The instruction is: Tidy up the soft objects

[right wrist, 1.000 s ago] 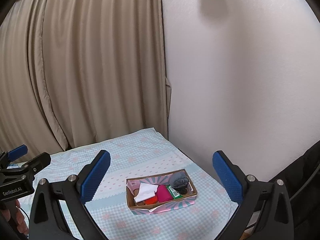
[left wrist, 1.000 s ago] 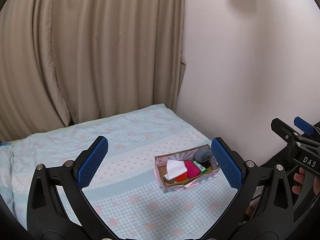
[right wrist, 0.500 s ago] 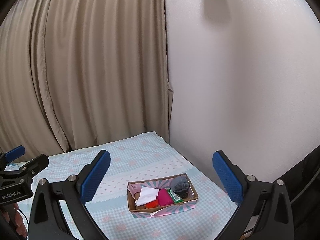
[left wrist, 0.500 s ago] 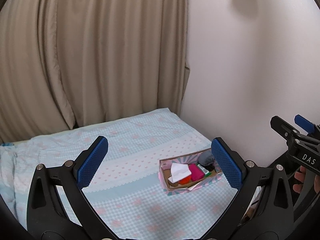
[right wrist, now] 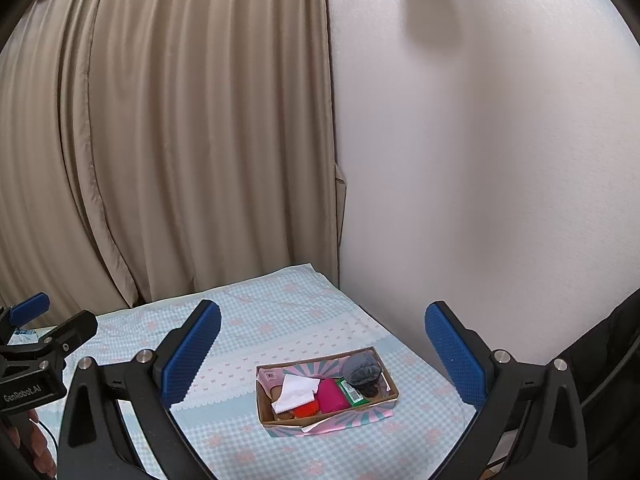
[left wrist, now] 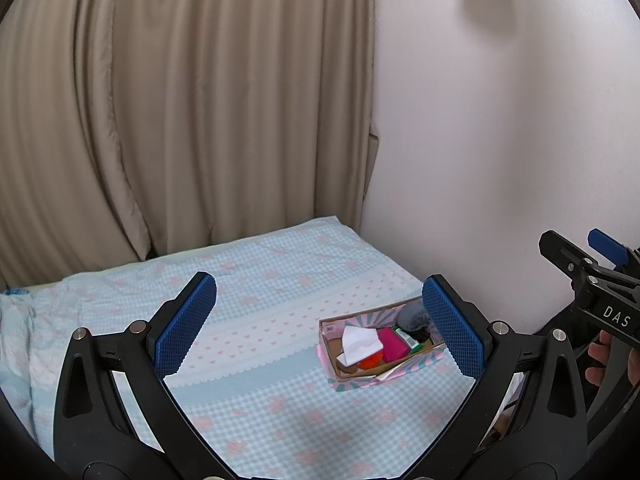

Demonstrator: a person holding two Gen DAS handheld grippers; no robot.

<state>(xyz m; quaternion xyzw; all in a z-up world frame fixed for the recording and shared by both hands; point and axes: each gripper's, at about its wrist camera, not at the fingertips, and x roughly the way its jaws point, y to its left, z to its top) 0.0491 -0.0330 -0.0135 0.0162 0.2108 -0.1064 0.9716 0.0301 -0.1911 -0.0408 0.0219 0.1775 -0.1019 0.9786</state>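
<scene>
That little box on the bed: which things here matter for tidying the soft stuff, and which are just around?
Part of the job:
- cardboard box
- white cloth
- pink cloth
- grey cloth
- left gripper, open
- right gripper, open

Just around:
- bedsheet
- curtain
- wall

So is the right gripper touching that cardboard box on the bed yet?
Apart. In the right wrist view the right gripper hangs open, bedsheet showing between its fingers and the box.

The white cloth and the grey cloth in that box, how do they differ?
The white cloth lies flat and folded near the left end of the box; the grey cloth is bunched into a lump at the right end. The white one looks smooth, the grey one textured. Both sit inside the box.
</scene>
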